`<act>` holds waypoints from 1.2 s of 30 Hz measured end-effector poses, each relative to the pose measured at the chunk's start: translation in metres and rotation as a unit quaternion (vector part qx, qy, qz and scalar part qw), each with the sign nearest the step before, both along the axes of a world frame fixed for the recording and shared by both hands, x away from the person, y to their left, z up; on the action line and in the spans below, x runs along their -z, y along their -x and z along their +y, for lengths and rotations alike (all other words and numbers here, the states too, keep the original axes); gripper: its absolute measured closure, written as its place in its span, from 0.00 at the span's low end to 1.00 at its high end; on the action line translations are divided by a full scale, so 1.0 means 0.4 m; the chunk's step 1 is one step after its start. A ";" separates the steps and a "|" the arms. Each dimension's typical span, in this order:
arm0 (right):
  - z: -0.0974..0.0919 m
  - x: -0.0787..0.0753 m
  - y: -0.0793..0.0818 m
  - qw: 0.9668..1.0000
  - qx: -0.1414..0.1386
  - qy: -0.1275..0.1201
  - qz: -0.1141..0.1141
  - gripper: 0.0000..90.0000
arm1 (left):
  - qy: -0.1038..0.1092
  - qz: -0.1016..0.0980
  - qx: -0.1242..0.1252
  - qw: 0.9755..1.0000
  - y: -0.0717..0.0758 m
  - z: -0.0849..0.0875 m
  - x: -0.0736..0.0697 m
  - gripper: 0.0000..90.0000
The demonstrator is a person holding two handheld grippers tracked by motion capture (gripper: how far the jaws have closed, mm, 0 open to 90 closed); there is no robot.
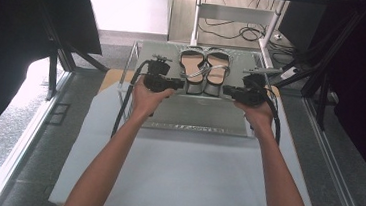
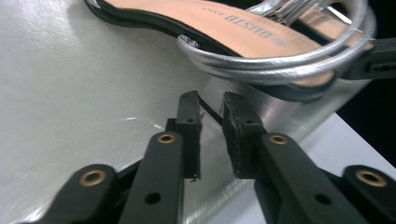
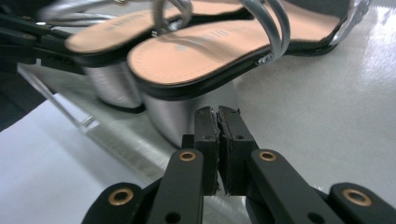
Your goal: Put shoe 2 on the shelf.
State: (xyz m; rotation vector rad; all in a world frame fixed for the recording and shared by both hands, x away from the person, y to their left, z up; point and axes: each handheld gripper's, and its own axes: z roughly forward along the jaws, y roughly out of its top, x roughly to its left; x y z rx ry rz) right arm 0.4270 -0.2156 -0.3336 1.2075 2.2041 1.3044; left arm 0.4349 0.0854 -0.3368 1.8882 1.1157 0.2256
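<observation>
Desk covered with a white cloth, bare across its near half, so the work sits at the far end within reach of both forearms. There a clear acrylic stand slopes toward the person, its near lip resting on the cloth; the tilt likely serves to display whatever it carries. On its upper, far part lies a pair of sandals, side by side and touching, heels toward the person, tan insoles up, silver straps crossing over them, silver block heels planted on the plate. The person's hands come in from either side, level with the heels: left gripper just beside the left sandal's heel, right gripper just beside the right one's, jaws pointing inward toward each other, a stance that suits taking the pair from both flanks at once. In the left gripper view the jaws stand released with a narrow gap, nothing between the pads, the strap loop and heel just ahead of them. In the right gripper view the jaws sit almost closed, only a slit between the pads, grasping nothing, tips right up to the nearer heel block; whether they touch it cannot be told. Judged stage: approach, neither sandal gripped yet.
</observation>
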 end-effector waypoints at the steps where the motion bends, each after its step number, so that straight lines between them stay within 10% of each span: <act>1: -0.005 -0.005 0.010 1.000 -0.003 -0.002 -0.005 0.93 | 0.002 -0.007 -0.001 1.000 0.008 0.006 -0.005 0.79; 10: -0.078 -0.011 0.136 0.999 -0.031 -0.009 -0.037 0.80 | 0.029 -0.044 0.033 0.998 0.148 0.077 -0.015 0.62; 22: -0.156 0.116 0.304 0.997 -0.044 -0.018 -0.056 0.60 | 0.033 -0.037 0.076 0.996 0.326 0.133 0.128 0.51; 29: -0.170 0.214 0.371 0.997 -0.052 -0.025 -0.051 0.57 | 0.034 -0.020 0.062 0.997 0.376 0.169 0.213 0.46; 36: -0.173 0.232 0.391 0.997 -0.039 -0.034 -0.057 0.50 | 0.030 -0.019 0.061 0.997 0.392 0.183 0.226 0.43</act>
